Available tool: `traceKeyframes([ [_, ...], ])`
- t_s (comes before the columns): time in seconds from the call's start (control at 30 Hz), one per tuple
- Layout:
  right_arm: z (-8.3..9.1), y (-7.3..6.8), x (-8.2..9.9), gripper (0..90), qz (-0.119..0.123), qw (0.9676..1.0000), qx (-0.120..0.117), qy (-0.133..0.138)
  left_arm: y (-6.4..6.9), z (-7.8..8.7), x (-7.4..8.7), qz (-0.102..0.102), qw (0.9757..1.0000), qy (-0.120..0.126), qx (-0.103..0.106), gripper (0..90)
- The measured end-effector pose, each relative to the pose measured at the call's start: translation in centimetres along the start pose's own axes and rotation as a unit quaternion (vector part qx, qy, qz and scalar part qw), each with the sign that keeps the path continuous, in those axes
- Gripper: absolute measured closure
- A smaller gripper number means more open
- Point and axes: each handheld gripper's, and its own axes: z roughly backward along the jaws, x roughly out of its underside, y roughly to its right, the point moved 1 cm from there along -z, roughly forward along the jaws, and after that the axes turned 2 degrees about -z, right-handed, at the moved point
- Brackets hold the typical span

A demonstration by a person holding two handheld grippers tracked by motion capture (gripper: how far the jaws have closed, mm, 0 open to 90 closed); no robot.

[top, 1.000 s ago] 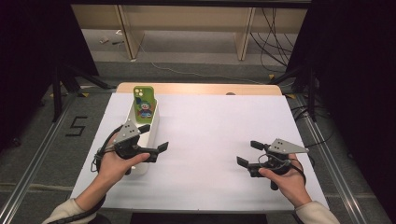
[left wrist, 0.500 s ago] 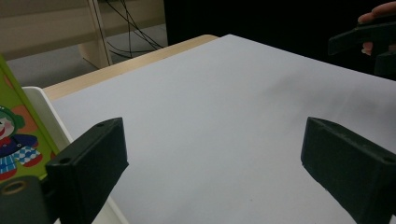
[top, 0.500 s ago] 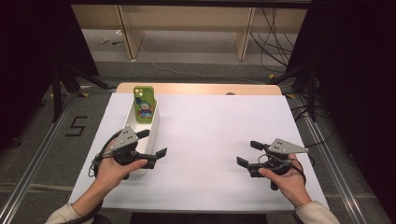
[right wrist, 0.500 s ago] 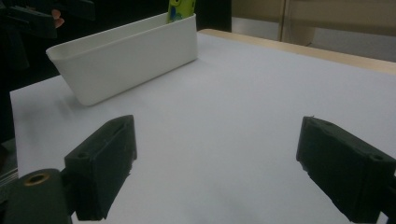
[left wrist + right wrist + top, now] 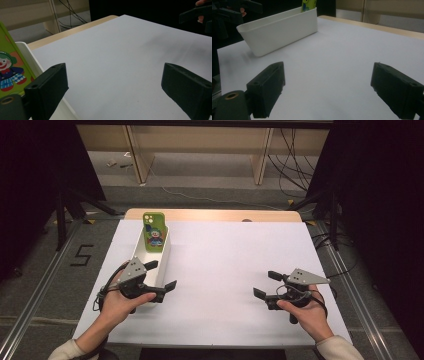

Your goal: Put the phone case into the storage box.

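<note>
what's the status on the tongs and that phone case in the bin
Left tongs open, empty, beside the white bin. Right tongs open, empty, over the bare sheet. Green phone case leans upright at the bin's far end. Nothing in the way.

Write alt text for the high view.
A person's two hands hold open grippers over a white-covered table: the left gripper beside the near end of a white bin, the right gripper over bare cover. A green phone case with a clown stands at the bin's far end.
</note>
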Motion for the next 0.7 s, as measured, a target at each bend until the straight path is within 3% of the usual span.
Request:
traceKeyframes([
  [0.7, -0.04, 0.02, 0.02, 13.3, 0.000, 1.0000, 0.000, 0.000, -0.12, 0.15, 0.46, 0.000, 1.0000, -0.002, -0.002, 6.6],
])
